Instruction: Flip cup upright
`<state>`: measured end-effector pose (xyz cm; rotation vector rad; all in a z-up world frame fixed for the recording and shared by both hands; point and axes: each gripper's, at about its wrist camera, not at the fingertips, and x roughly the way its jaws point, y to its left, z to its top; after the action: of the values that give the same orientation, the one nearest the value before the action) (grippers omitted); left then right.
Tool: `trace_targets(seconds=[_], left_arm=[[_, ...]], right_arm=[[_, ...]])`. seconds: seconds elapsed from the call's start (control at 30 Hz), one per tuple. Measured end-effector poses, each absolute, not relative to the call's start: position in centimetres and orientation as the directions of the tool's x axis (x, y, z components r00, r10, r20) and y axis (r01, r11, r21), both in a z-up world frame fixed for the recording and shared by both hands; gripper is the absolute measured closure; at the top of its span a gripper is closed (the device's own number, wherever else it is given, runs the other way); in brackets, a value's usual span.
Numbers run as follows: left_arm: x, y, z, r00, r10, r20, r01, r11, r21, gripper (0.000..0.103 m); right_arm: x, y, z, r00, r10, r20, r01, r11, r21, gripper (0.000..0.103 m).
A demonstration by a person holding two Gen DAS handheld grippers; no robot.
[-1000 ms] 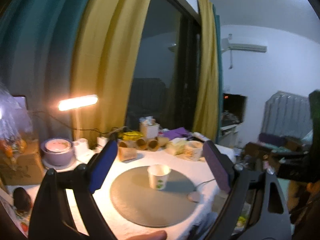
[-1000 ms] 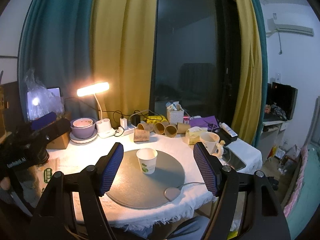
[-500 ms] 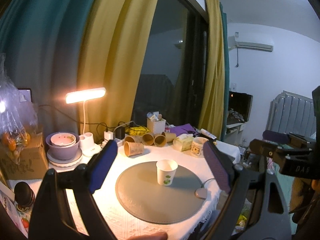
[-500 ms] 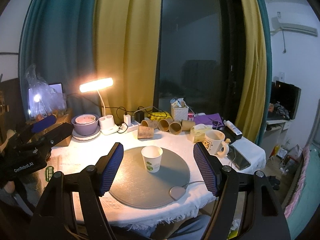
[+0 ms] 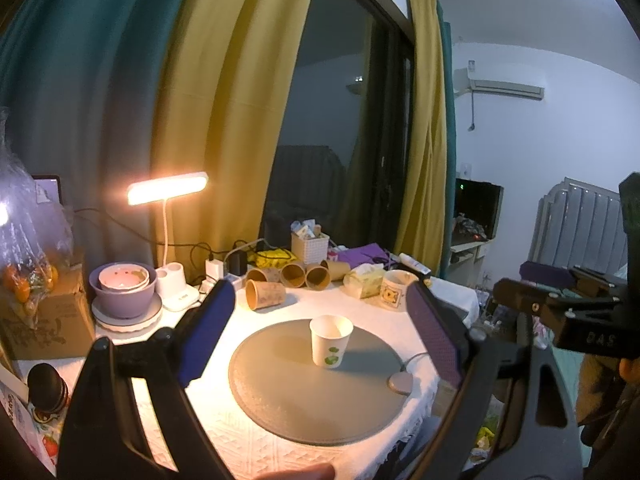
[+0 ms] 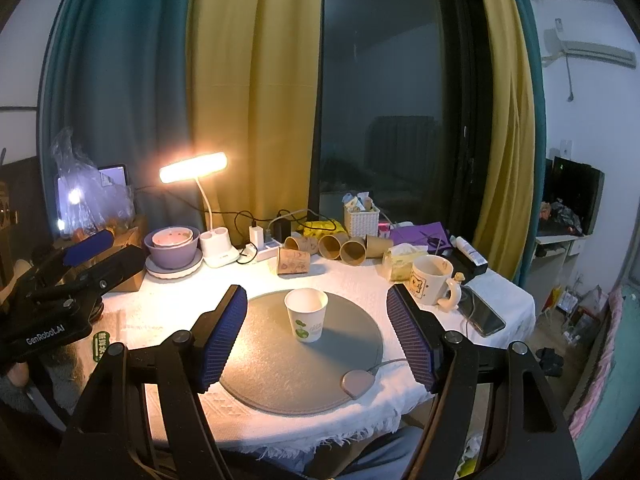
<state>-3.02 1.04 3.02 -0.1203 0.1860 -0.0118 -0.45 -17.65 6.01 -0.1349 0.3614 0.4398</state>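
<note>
A white paper cup [image 5: 331, 341] with a green mark stands upright, mouth up, on the round grey mat [image 5: 280, 392]; it also shows in the right wrist view [image 6: 306, 314] on the mat [image 6: 280, 376]. My left gripper [image 5: 320, 336] is open and empty, held well back from the cup. My right gripper [image 6: 316, 332] is open and empty, also back from the cup. Each gripper shows in the other's view: the right one [image 5: 560, 304] at the right, the left one [image 6: 68, 280] at the left.
Brown paper cups [image 6: 340, 246] lie on their sides at the table's back. A mug [image 6: 432, 280], a tissue pack [image 6: 400, 262], a phone [image 6: 482, 314], a lit desk lamp [image 6: 194, 168], purple bowls [image 6: 172, 246] and a white basket [image 6: 361, 220] stand around the mat.
Both grippers have drawn back and up from the table, so the cup looks farther off. The cup has stayed upright on the mat.
</note>
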Motion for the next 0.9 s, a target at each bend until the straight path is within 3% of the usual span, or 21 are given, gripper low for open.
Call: trace_targets(seconds=[0.9], left_arm=[[-2.98, 1.16, 2.75, 0.982, -0.021, -0.187, 0.0, 0.993, -0.116, 0.015]], right_arm=[[-0.28, -17.32, 5.23, 0.834, 0.394, -0.386, -0.437, 0.899, -0.025, 0.028]])
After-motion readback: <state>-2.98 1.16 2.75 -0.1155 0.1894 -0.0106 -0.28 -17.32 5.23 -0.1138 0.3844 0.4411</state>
